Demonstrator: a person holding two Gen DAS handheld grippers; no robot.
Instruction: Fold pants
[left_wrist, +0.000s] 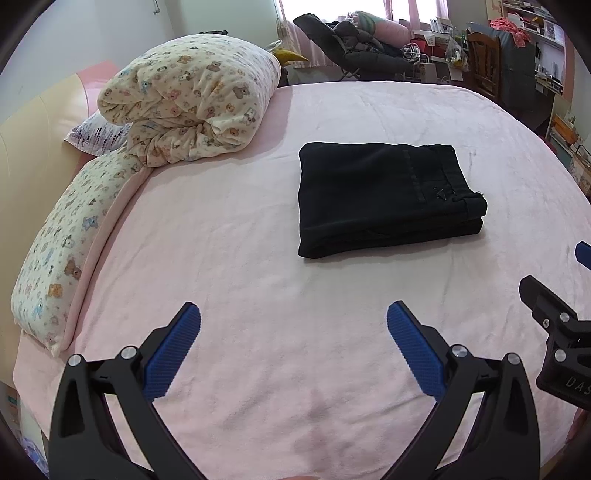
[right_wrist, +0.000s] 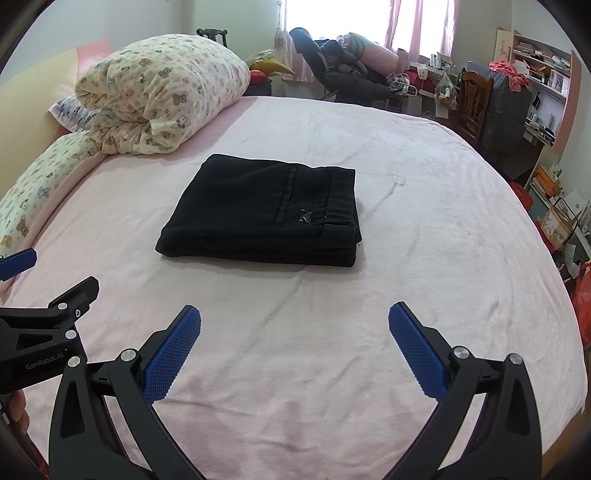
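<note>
The black pants (left_wrist: 384, 199) lie folded into a flat rectangular stack on the pink bed sheet (left_wrist: 258, 280); they also show in the right wrist view (right_wrist: 266, 214). My left gripper (left_wrist: 293, 321) is open and empty, held above the sheet well in front of the pants. My right gripper (right_wrist: 293, 321) is open and empty too, in front of the pants. Each gripper shows at the edge of the other's view, the right one (left_wrist: 554, 325) beside the left, the left one (right_wrist: 48, 317) beside the right.
A rolled bear-print quilt (left_wrist: 192, 96) and a long bear-print pillow (left_wrist: 62, 251) lie along the bed's left side by the headboard. Beyond the bed stand a dark recliner (right_wrist: 343, 77), a wooden chair (right_wrist: 474, 103) and cluttered shelves (right_wrist: 543, 74).
</note>
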